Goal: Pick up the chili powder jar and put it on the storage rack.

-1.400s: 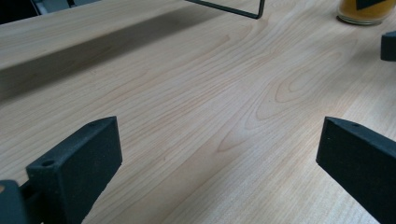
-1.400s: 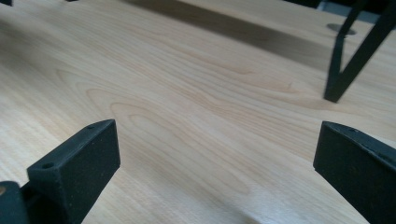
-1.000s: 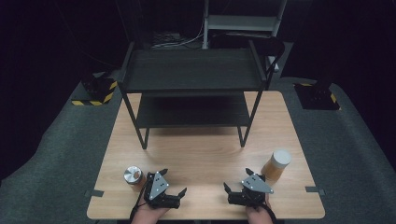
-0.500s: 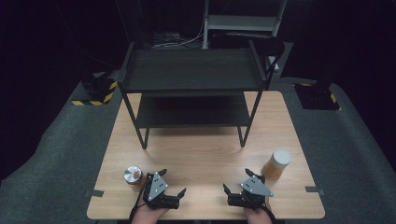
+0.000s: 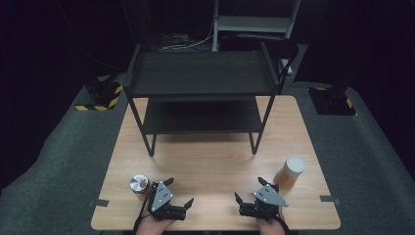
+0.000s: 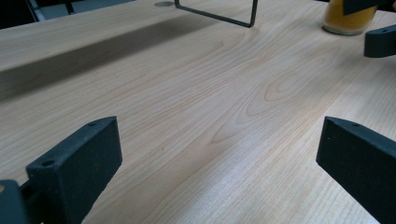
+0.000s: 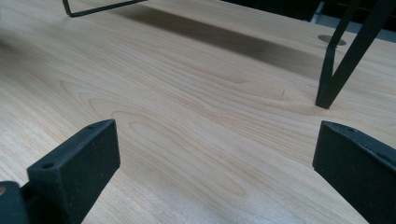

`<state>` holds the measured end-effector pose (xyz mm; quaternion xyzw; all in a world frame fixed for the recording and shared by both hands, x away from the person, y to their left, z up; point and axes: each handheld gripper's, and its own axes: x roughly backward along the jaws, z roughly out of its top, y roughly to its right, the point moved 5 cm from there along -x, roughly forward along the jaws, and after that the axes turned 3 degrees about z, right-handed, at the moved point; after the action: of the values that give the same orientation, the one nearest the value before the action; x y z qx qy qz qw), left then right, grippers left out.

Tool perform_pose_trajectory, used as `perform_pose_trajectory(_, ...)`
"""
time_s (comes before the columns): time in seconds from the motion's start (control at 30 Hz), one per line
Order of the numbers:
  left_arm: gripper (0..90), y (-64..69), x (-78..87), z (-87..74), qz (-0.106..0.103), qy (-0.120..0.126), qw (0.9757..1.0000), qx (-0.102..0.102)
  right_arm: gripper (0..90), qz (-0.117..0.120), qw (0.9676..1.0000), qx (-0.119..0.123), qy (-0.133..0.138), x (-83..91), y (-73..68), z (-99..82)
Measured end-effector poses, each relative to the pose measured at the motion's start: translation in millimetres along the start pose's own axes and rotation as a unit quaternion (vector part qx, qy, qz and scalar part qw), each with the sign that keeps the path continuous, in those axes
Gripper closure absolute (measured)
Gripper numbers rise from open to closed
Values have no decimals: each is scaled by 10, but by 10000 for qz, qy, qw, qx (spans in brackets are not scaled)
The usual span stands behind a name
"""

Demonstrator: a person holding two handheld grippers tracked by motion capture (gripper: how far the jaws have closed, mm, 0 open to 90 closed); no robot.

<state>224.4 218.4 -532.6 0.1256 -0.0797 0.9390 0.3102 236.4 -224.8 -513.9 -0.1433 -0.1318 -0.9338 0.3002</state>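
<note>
My left gripper (image 5: pixel 180 191) rests low over the table's front edge, left of centre, open with nothing between its jaws. My right gripper (image 5: pixel 248 188) sits right of centre, also open and empty, and the two point inward at each other. A small silver-lidded jar (image 5: pixel 138 184) stands just left of the left gripper. A taller amber jar with a white lid (image 5: pixel 292 173) stands just right of the right gripper. In the left gripper view my own gripper (image 6: pixel 219 147) spans bare wood, with the amber jar (image 6: pixel 348 18) far ahead. In the right gripper view my own gripper (image 7: pixel 215 147) is equally wide.
A black two-tier metal shelf (image 5: pixel 203 73) stands on the far half of the wooden table (image 5: pixel 215 156). One of its legs (image 7: pixel 345 60) rises ahead in the right gripper view. Grey carpet surrounds the table.
</note>
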Motion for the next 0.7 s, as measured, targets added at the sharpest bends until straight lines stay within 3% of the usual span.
perform_pose_trajectory(0.3, 4, 50, 130, 190, -8, 174, 9998, -90, 0, -5, 10000, 37, -18, -5, -7, 5)
perform_pose_trajectory(0.47, 4, 25, 234, 236, -38, 324, 9995, -28, 0, -4, 10000, 29, -57, -9, -6, 15)
perform_pose_trajectory(0.7, 4, -35, 372, 281, 127, 460, 9989, -12, 0, 1, 10000, 34, -43, -7, -5, 11)
